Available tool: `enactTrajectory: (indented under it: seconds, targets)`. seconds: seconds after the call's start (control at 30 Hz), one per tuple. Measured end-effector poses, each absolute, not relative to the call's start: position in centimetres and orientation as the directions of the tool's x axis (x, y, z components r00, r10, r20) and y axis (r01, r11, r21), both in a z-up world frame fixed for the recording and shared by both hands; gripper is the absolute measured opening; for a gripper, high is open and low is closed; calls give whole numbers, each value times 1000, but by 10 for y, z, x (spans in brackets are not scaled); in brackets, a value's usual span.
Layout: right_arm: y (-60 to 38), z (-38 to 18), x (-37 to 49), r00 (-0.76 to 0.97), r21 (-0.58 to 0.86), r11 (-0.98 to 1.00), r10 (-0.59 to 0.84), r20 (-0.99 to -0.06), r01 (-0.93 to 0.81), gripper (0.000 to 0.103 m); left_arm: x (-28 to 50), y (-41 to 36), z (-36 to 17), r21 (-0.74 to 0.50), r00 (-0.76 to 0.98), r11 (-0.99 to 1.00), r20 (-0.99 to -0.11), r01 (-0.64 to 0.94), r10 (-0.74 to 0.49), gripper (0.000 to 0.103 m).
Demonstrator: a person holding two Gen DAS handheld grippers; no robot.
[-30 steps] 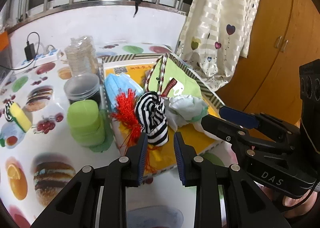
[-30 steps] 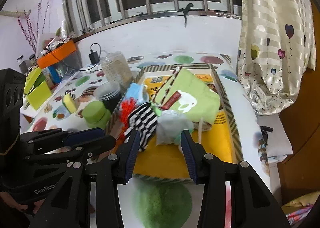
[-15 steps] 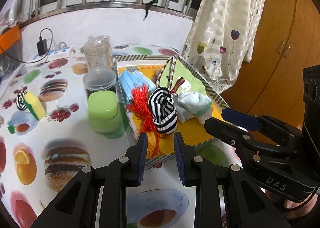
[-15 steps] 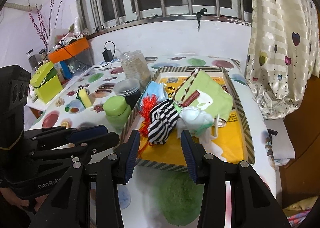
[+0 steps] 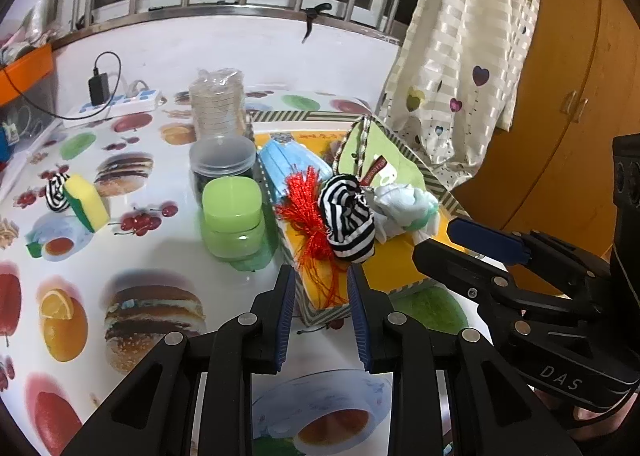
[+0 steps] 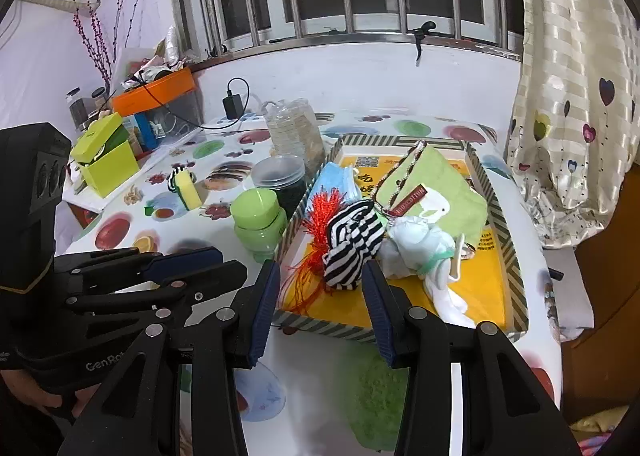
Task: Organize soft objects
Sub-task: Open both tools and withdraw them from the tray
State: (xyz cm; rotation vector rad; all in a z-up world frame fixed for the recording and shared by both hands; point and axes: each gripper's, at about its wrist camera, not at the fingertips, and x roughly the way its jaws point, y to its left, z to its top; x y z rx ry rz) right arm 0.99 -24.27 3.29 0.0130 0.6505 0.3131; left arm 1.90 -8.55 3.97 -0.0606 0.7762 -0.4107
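Observation:
A striped-rim tray (image 5: pixel 404 288) (image 6: pixel 516 252) with a yellow floor holds the soft things: a black-and-white striped cloth (image 5: pixel 348 220) (image 6: pixel 352 240), a red tassel (image 5: pixel 304 212) (image 6: pixel 324 212), a blue face mask (image 5: pixel 280 164) (image 6: pixel 332 180), a green cloth bag (image 5: pixel 380 164) (image 6: pixel 440 180) and a pale white-green bundle (image 5: pixel 404 204) (image 6: pixel 416 244). My left gripper (image 5: pixel 320 276) hovers open, narrowly, just short of the tray's near corner, nothing between its pads. My right gripper (image 6: pixel 320 272) is open wider at the tray's near rim, also holding nothing.
Left of the tray stand a lime jar (image 5: pixel 232 216), a dark jar with a clear lid (image 5: pixel 222 164) and a stack of clear dishes (image 5: pixel 218 100). A yellow sponge (image 5: pixel 86 200) lies farther left beside a small striped cloth (image 5: pixel 56 192). A power strip (image 5: pixel 112 106) sits by the wall; a curtain (image 6: pixel 568 96) hangs at the right.
Both grippers have drawn back from the tray, so more of the table shows. The soft things lie in the tray as before. Neither gripper's gap has changed.

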Motion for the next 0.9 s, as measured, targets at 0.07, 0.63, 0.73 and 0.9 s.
enactTrajectory:
  seconds: [0.07,0.63,0.73,0.9]
  targets:
    - [-242,33,10,750,109,952,293,-594,-286,44,20,-84,40,-203,640,920,-668,335,-380,26]
    - [-226,35,11,739,101,939,323,-591,-330,44,21,-67,40,-200,655,931,-666,305,-357,26]
    - [-222,34,11,735,101,935,330,-592,-339,44,21,-63,39,-198,656,934,-668,297,-351,26]
    - [-214,33,12,726,102,928,346,-595,-359,44,20,-53,34,-199,660,941,-673,273,-334,26]
